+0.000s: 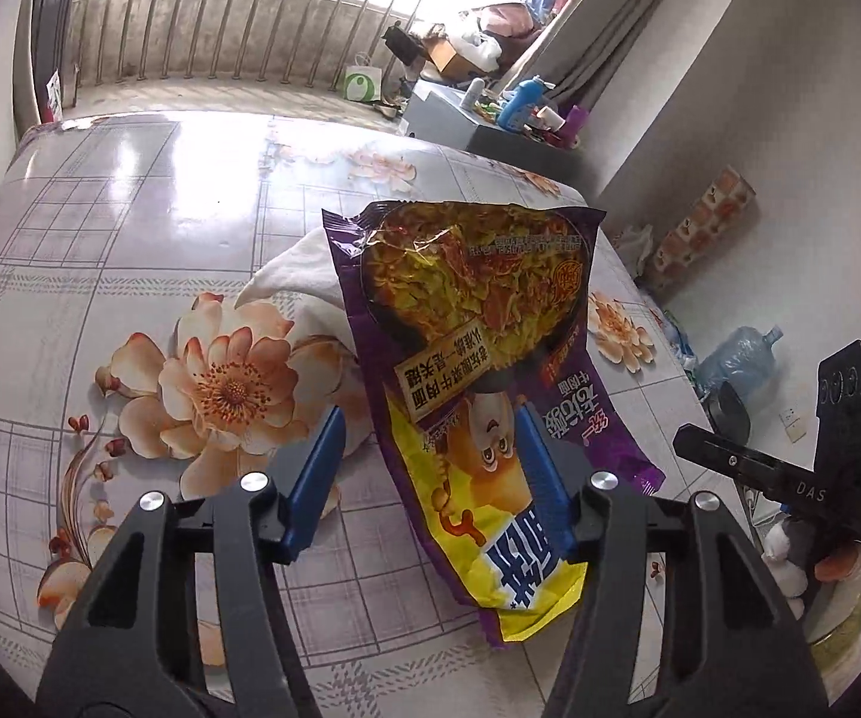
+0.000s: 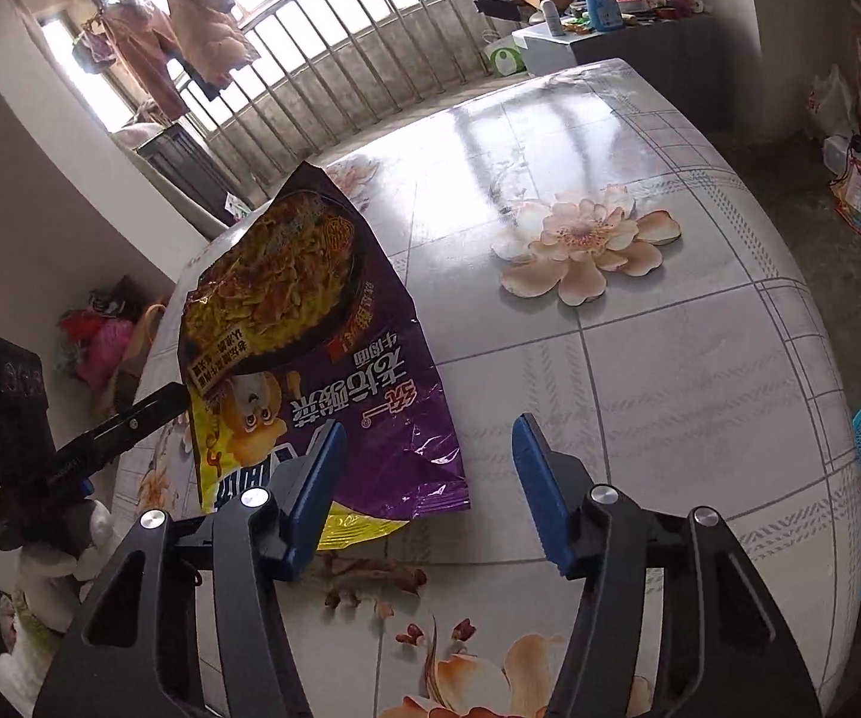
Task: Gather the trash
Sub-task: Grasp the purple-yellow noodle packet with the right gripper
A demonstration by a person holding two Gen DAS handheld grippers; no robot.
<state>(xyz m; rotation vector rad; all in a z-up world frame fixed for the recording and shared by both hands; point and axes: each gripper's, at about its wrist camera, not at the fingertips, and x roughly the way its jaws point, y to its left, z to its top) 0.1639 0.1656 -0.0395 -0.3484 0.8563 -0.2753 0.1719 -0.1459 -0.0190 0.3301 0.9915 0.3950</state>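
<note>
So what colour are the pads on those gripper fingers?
Blue, on black arms. The left wrist view shows the pads best.

Left hand-held gripper over a noodle packet on a flowered bench

The left hand-held gripper [image 1: 430,466] is pointing down at the noodle packet [image 1: 478,359], which is lying across a white cloth [image 1: 304,275] on the bench [image 1: 131,191]; its blue fingers [image 1: 316,466] are standing partly apart, the right one overlapping the packet's yellow end, while the other hand-held gripper [image 1: 819,466] is showing at the right edge.
</note>
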